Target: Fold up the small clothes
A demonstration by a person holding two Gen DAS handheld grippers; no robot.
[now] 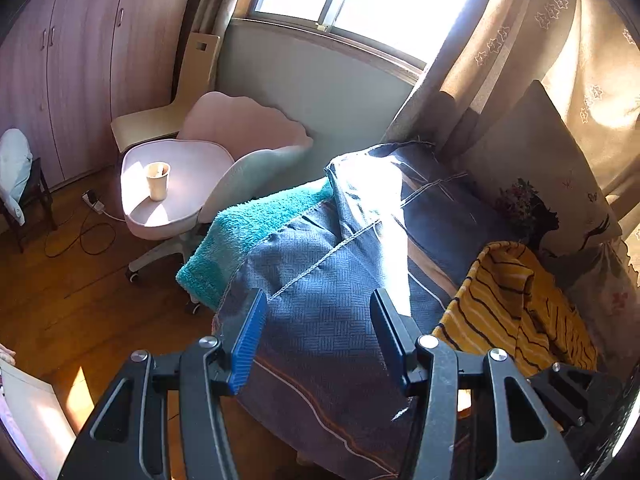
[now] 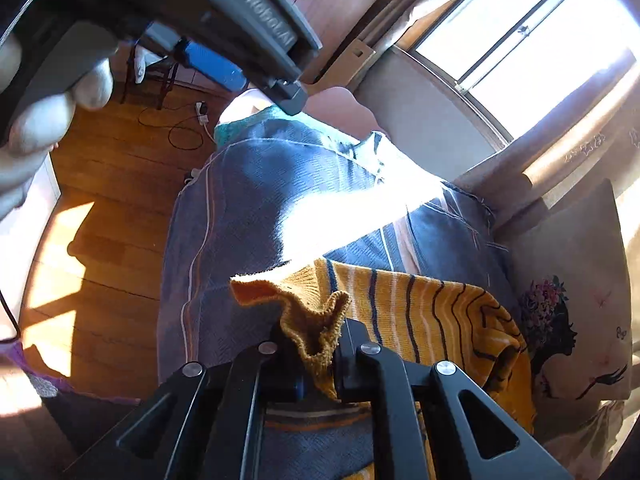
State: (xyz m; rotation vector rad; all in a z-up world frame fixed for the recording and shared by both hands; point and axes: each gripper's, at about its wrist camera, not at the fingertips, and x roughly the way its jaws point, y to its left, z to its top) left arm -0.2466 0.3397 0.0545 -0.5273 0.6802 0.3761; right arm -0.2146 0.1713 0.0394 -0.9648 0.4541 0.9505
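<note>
- Right up close in the right wrist view, the right gripper (image 2: pixel 318 364) has its two black fingers squeezed together on a bunched-up bit of the yellow striped sweater (image 2: pixel 420 312).
- Yellow knit edge sticks up out of the claw in a crumpled lump, so the grip is on the edge or a corner, not the middle.
- Most of the sweater lies on the blue bed cover (image 2: pixel 240 220), on the side near the flower pillow (image 2: pixel 572 304).
- Left gripper (image 1: pixel 318 320) is wide open, with its blue pad (image 1: pixel 250 340) far from the other finger, and nothing is between them.
- It hangs over the blue cover, just beside the sweater but not touching it.
- Sweater looks wrinkled and heaped up, not flat and not folded.
- My guess is the job has only just begun: one edge is picked up, and no neat fold shows yet.
- What is left, I think, is to spread it out flat, fold it over, and pat it tidy.
- I see no other small clothes waiting, though a fuzzy teal blanket (image 1: pixel 240 240) lies at the bed's end.
- One container shows: a paper cup (image 1: pixel 157 180) standing on the pink chair (image 1: pixel 188 184) beside the bed.
- I cannot tell if anything is inside the cup.
- No basket or box for clothes is in sight.
</note>
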